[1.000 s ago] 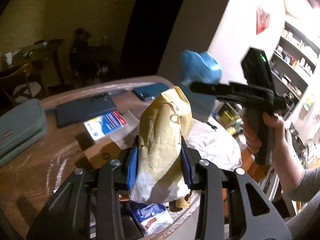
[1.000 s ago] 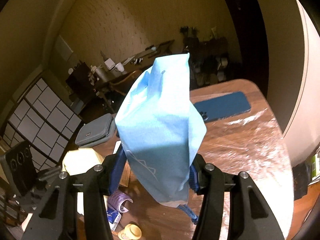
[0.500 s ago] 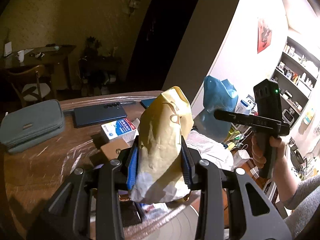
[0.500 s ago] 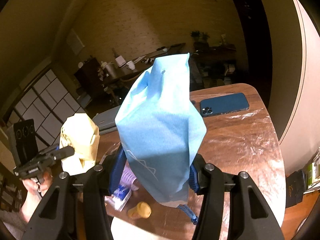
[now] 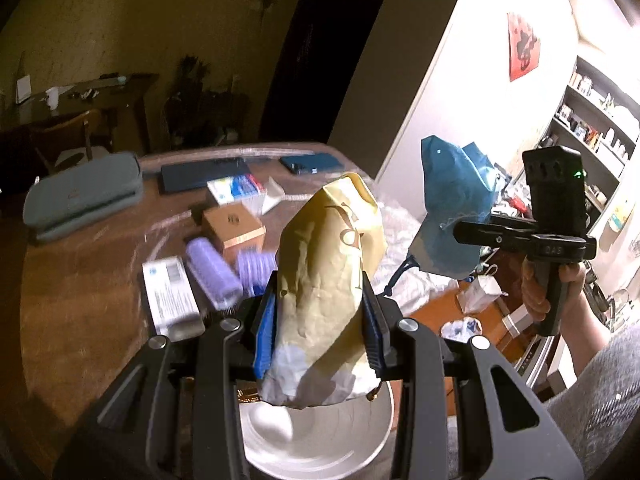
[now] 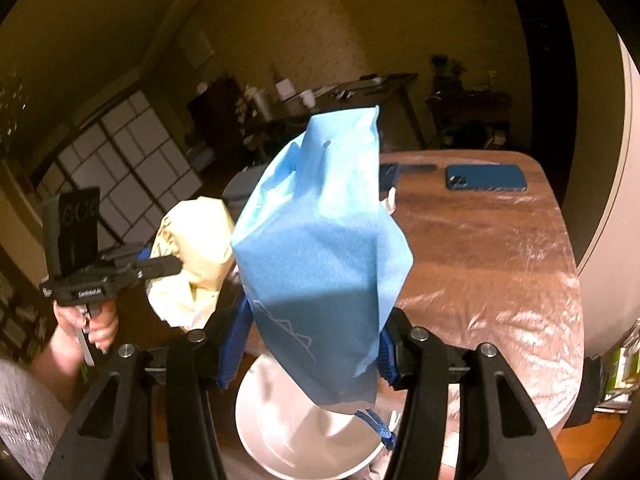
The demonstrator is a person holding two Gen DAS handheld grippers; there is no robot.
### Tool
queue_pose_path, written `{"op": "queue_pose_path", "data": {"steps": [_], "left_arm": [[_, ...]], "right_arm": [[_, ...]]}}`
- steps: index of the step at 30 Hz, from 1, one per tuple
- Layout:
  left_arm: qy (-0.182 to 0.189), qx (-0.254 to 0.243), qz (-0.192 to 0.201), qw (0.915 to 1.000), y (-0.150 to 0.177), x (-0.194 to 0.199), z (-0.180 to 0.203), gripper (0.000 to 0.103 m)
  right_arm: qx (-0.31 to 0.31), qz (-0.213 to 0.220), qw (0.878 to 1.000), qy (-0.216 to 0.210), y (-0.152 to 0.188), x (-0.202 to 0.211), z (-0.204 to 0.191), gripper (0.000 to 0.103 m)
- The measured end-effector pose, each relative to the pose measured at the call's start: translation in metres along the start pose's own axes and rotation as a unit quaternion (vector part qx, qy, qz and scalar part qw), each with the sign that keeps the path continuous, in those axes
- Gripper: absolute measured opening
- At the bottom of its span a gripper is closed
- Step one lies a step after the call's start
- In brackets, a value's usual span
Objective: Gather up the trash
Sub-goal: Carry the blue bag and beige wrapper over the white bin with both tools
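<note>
Left gripper (image 5: 318,330) pinches a crumpled yellow paper bag (image 5: 328,280), right gripper (image 6: 310,344) a blue fabric pouch (image 6: 320,248), both beyond the wooden table's edge (image 6: 576,280) over a white round bin (image 5: 320,436).

**Dim, warm room with one bright side and strong fisheye bending**

Both views are dark and yellowish. In the left wrist view the brightest area is the white wall (image 5: 480,92) and the shelves (image 5: 592,128) on the right; the far wall and the doorway (image 5: 320,48) sink into near black. Plastic film on the table (image 6: 500,248) throws back patchy white glare. The blue bag (image 6: 320,248) is lit on top and shadowed across its lower part. Small items on the table, such as the purple rollers (image 5: 216,272), are smeared by motion blur, as is the white bin (image 5: 316,436) below. Straight lines bow near the frame edges, and the corners fall to black.
</note>
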State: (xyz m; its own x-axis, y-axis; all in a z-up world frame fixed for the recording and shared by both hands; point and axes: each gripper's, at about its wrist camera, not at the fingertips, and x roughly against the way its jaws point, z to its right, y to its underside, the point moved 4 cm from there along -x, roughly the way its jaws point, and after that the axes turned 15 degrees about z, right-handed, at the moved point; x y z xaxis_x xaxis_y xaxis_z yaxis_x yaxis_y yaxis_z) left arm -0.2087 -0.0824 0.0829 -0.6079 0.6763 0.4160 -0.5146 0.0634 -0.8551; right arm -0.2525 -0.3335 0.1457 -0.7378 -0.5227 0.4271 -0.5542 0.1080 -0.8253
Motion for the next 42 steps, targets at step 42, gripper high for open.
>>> {"op": "queue_pose_path", "data": {"steps": [42], "left_arm": [[-0.103, 0.01, -0.189, 0.9766, 0.178, -0.039, -0.003, 0.038]], "right_arm": [[0.04, -0.245, 0.968, 0.023, 0.196, -0.063, -0.024, 0.052]]}}
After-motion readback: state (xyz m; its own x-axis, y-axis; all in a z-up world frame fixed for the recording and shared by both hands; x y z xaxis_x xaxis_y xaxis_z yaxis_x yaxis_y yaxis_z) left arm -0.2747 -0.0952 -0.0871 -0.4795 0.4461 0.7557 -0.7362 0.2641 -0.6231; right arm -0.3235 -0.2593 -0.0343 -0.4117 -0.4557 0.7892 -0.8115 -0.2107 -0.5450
